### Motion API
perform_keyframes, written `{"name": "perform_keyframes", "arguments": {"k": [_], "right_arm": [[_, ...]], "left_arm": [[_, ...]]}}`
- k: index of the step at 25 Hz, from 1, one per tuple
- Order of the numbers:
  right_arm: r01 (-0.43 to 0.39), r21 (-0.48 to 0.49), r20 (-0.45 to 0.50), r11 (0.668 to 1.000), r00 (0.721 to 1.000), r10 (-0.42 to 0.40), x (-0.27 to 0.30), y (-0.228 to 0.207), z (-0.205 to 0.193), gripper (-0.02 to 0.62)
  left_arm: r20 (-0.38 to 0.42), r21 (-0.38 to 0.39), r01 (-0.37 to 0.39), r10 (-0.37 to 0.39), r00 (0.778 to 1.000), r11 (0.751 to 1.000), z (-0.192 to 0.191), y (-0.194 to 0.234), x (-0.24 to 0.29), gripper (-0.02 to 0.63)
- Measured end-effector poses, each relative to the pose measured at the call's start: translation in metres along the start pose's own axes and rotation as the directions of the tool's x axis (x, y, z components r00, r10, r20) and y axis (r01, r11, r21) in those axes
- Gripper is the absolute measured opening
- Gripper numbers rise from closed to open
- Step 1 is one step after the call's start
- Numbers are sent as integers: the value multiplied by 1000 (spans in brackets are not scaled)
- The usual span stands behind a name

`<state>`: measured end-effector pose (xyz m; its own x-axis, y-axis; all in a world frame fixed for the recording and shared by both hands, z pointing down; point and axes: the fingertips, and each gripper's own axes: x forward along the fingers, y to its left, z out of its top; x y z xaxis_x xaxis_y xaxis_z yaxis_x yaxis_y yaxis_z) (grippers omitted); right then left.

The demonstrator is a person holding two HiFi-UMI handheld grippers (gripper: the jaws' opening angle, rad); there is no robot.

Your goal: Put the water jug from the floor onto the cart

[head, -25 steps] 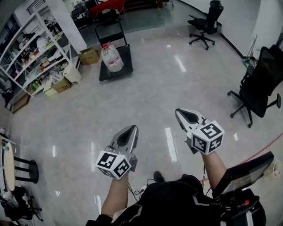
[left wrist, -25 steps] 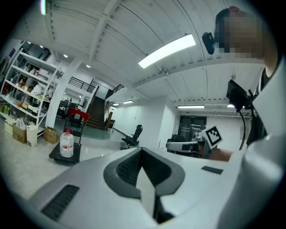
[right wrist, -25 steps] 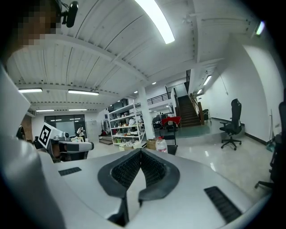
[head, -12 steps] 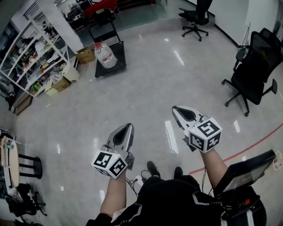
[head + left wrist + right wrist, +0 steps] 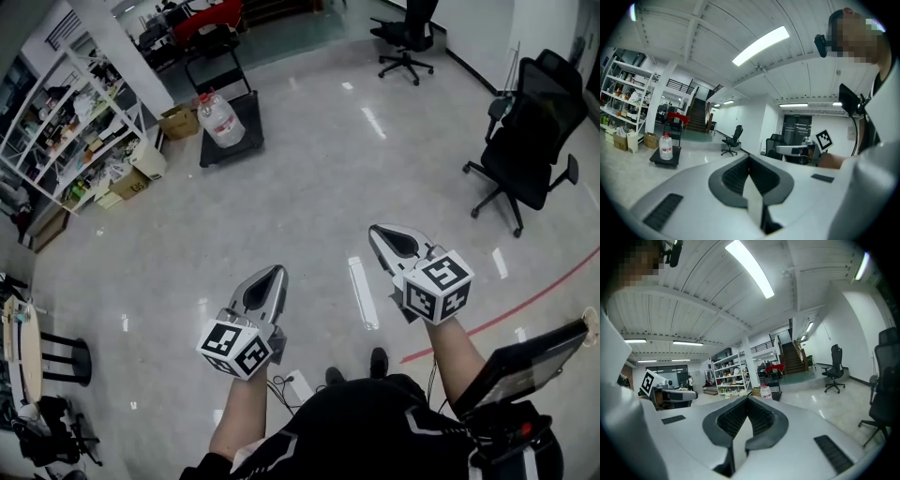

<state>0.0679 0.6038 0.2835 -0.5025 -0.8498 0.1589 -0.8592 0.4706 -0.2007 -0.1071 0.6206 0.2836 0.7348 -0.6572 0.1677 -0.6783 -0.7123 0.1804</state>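
A clear water jug [image 5: 221, 119] with a red cap stands upright on a black flat cart [image 5: 241, 141] far across the floor, at the upper left of the head view. My left gripper [image 5: 272, 274] and right gripper [image 5: 380, 232] are held side by side in front of the person. Both are shut, hold nothing, and are well short of the cart. In the left gripper view the jug [image 5: 666, 146] is small at the left, on the cart [image 5: 656, 161]. In the right gripper view the jug [image 5: 765, 391] shows just above my shut jaw tips.
Open metal shelving [image 5: 66, 122] full of goods lines the left wall, with cardboard boxes [image 5: 181, 119] at its foot beside the cart. Black office chairs stand at the right [image 5: 520, 141] and far back [image 5: 405, 37]. A black stool [image 5: 47, 361] is at lower left; a red floor line [image 5: 525, 305] runs at the right.
The cart and jug have drifted up and left in the head view and look smaller, as the person has moved away from them. Both grippers stay shut and side by side.
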Motion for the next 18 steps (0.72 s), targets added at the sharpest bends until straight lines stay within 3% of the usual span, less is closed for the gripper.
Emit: {"name": "perform_keyframes", "arguments": {"k": [4, 18], "right_arm": [[3, -14, -12, 1000, 1000, -4, -1, 19, 2, 3], [-30, -66, -27, 997, 999, 28, 7, 63, 12, 3]], "left_arm": [[37, 29, 15, -16, 999, 999, 14, 2, -14, 2], [93, 20, 11, -13, 996, 1000, 27, 11, -44, 2]]}}
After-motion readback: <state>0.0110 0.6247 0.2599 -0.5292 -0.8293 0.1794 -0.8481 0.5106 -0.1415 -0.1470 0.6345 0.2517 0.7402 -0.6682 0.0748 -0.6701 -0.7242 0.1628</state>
